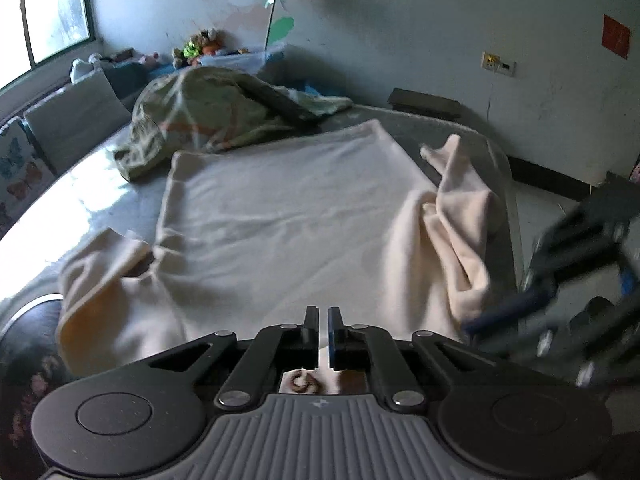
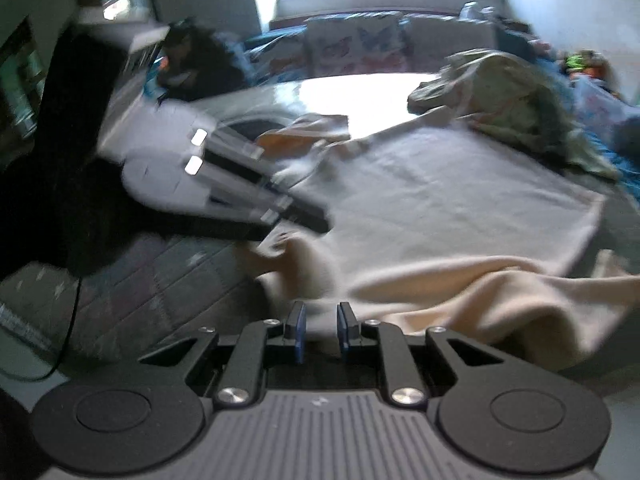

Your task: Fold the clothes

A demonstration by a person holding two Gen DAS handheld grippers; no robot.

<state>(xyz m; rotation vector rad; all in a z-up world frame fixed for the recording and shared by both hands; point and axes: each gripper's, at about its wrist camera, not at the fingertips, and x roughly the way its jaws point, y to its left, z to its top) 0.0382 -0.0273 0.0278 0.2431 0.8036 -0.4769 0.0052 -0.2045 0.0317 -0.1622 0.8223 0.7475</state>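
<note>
The left gripper (image 1: 323,322) sits nearly closed at the near edge of the cream garment (image 1: 280,216), gripping nothing visible; the right gripper (image 2: 321,326), slightly parted, hovers empty over its bunched sleeve (image 2: 500,300). The garment lies spread on the bed (image 1: 80,184), with a green blanket (image 1: 208,116) heaped beyond its far edge.

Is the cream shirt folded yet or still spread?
Spread. The cream shirt lies flat on the bed, body unfolded; the right sleeve is bunched up, the left sleeve out to the side.

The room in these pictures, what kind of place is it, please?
Probably a lived-in bedroom at home. A cream garment lies spread on a bed, a rumpled green blanket sits behind it, and soft toys rest near the window.
</note>
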